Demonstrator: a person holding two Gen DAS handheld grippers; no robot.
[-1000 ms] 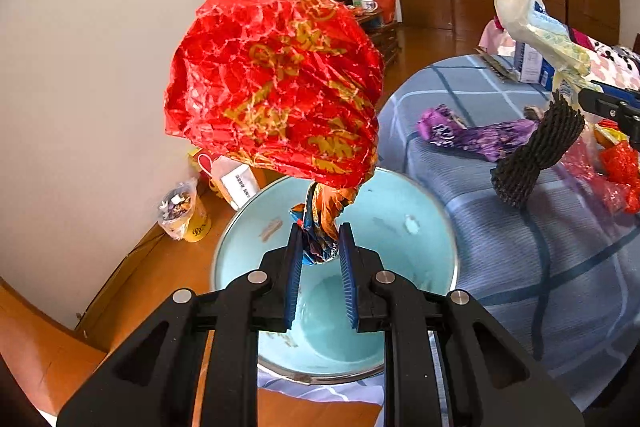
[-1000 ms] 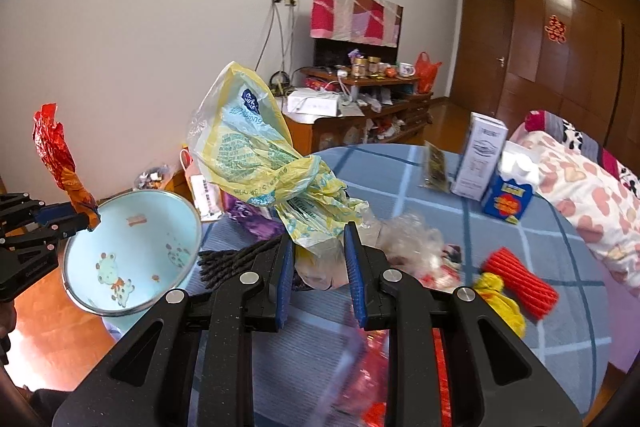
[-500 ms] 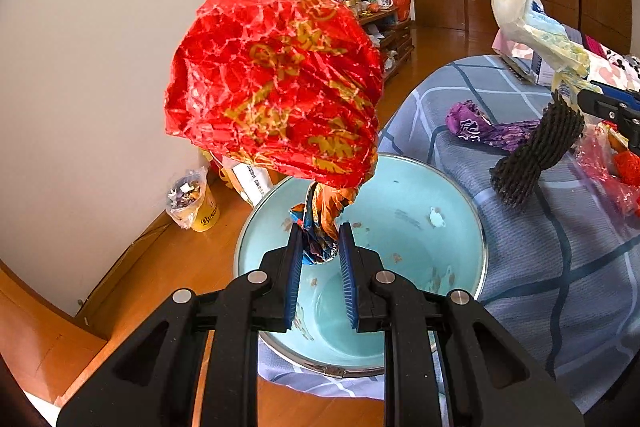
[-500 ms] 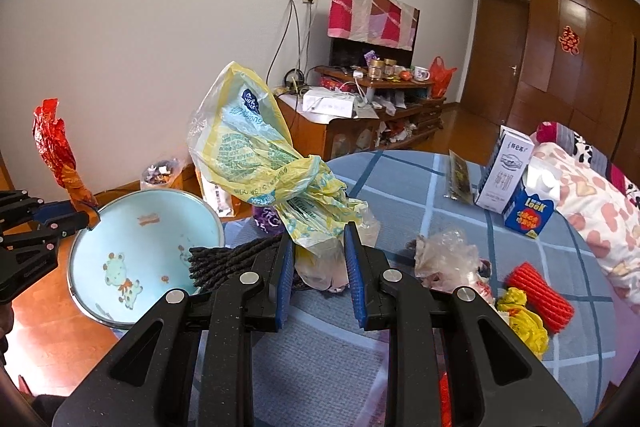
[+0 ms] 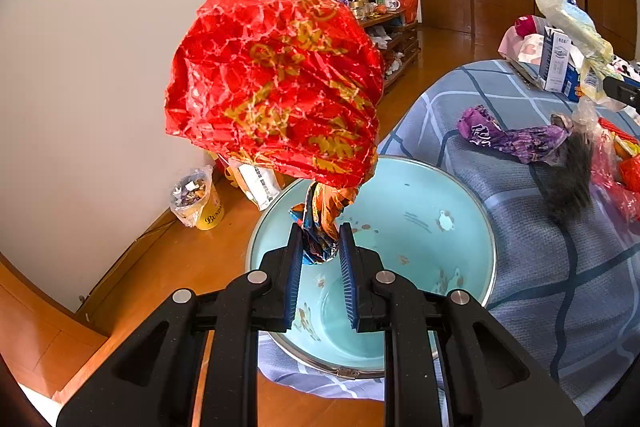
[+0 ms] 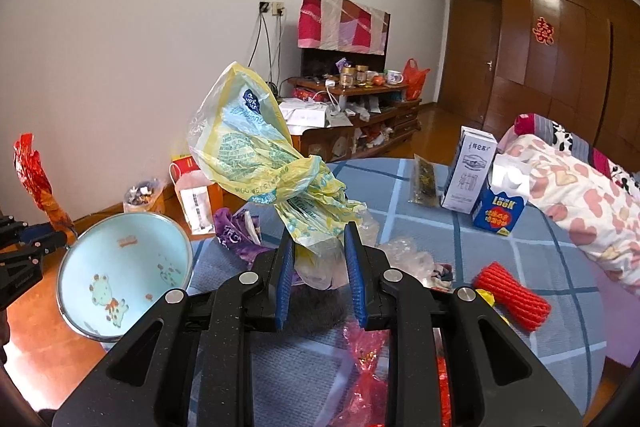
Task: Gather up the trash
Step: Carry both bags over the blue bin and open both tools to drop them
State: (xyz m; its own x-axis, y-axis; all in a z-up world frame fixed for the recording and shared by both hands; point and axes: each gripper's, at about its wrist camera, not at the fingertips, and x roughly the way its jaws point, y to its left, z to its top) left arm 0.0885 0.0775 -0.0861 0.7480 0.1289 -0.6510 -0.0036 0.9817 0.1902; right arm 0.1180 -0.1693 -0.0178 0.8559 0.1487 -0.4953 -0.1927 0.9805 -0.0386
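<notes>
Your left gripper (image 5: 320, 247) pinches the twisted neck of a crumpled red foil wrapper with gold print (image 5: 276, 83), which balloons across the centre of the left wrist view. Directly beneath the blue pads sits a light blue enamel basin with cartoon animals (image 5: 420, 227), perched at the edge of the blue checked tablecloth (image 5: 540, 287). A purple crinkled wrapper (image 5: 508, 139) lies on the cloth at right.

Your right gripper (image 6: 320, 251), centre of the right wrist view, is clamped on a yellow and blue printed plastic bag (image 6: 256, 155) that rises toward upper left. At far left the basin (image 6: 120, 267) tilts toward the camera, with the left gripper (image 6: 28, 239) and its red wrapper (image 6: 32, 171) just beside its rim. A red ribbed foam sleeve (image 6: 512, 295) lies on the cloth at lower right.
</notes>
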